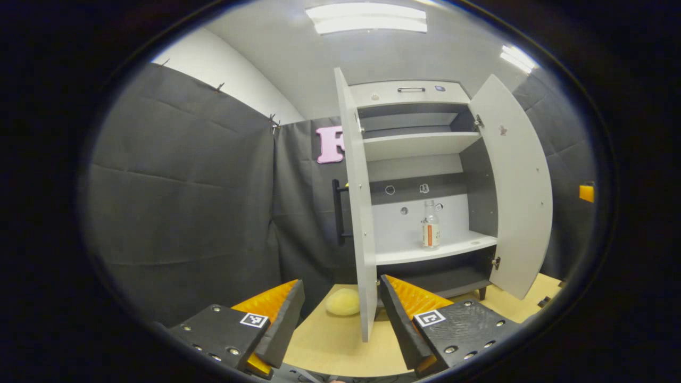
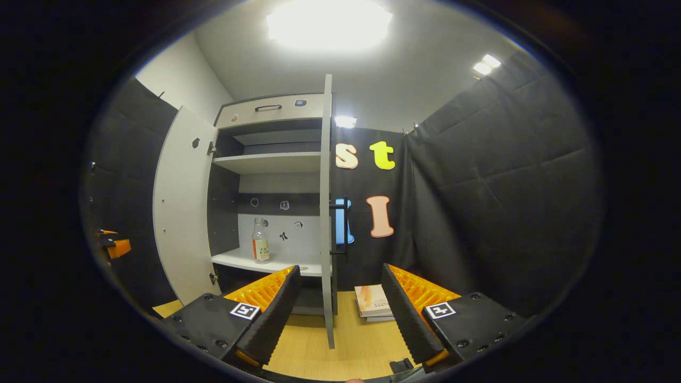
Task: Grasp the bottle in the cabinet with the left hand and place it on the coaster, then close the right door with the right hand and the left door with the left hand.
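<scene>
From the left gripper view, my main worry is the reach itself. The small clear glass bottle with an orange label stands upright on the lower white shelf of the grey-and-white cabinet, well back from my left gripper, and the open left door hangs edge-on almost between my fingers. If I push straight in I could clip that door or tip the bottle. The jaws stand wide apart, holding nothing, and point level toward the cabinet. A pale yellow round pad lies on the light wooden tabletop just beside the door's foot; I take it for the coaster, though it is dim there.

From the right gripper view, my right gripper is likewise spread and empty, held level, with the open right door edge-on between its fingers. Swinging that door early would trap the bottle. A small stack of books lies on the table beyond.
</scene>
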`<action>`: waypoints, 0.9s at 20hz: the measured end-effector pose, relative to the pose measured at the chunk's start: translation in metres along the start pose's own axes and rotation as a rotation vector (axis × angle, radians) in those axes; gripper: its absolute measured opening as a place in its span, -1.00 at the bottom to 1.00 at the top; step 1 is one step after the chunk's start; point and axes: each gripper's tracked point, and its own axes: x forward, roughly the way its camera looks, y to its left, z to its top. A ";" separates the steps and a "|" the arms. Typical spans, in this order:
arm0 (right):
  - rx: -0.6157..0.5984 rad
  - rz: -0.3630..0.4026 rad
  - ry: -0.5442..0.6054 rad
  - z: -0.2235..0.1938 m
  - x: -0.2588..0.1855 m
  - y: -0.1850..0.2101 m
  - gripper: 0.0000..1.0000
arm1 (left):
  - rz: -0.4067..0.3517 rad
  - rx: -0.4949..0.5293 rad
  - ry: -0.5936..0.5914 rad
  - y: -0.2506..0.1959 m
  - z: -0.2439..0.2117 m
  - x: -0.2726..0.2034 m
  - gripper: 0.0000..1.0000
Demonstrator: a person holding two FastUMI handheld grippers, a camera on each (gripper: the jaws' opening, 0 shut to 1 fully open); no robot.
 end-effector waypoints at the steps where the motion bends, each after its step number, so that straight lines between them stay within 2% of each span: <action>1: 0.000 -0.001 0.002 -0.001 0.000 -0.001 0.94 | -0.001 0.002 -0.001 -0.001 0.000 -0.001 0.67; 9: -0.012 0.001 0.017 -0.011 -0.002 -0.020 0.94 | -0.009 -0.012 -0.014 -0.029 0.010 0.002 0.68; 13: -0.006 0.012 0.021 -0.017 -0.002 -0.036 0.94 | -0.029 -0.023 -0.020 -0.059 0.019 0.002 0.67; 14: 0.000 0.021 0.023 -0.019 -0.003 -0.040 0.89 | -0.034 -0.029 -0.020 -0.068 0.021 0.003 0.69; 18: 0.042 0.050 0.028 -0.025 -0.003 -0.047 0.94 | -0.056 -0.067 -0.030 -0.099 0.035 0.009 0.69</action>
